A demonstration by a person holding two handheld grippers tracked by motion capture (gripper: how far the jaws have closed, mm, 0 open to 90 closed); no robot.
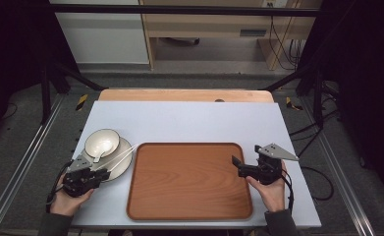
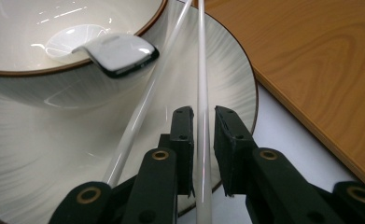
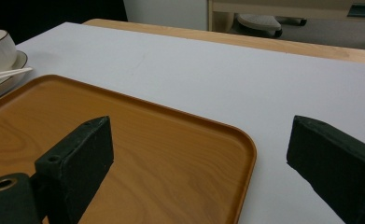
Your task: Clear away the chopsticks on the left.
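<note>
A cream bowl [image 1: 102, 140] with a brown rim stands on a cream plate [image 1: 124, 160] at the table's left. A white spoon [image 2: 119, 51] rests in the bowl with its handle over the rim. Two white chopsticks [image 1: 124, 154] lie across the plate, pointing toward the tray. My left gripper [image 1: 103, 172] is at the plate's near edge. In the left gripper view its jaws stand narrowly either side of one chopstick [image 2: 202, 70], gripper [image 2: 202, 112] shut on it; the other chopstick [image 2: 143, 112] lies free beside it. My right gripper [image 1: 237, 166] hangs open over the right end of the wooden tray [image 1: 189, 196], holding nothing.
The tray [image 3: 138, 140] lies on a pale table cover [image 1: 189, 120]; its left rim sits close to the plate [image 2: 231, 79]. A wooden table edge [image 1: 184, 95] runs along the back. Black frame rails flank the table on both sides.
</note>
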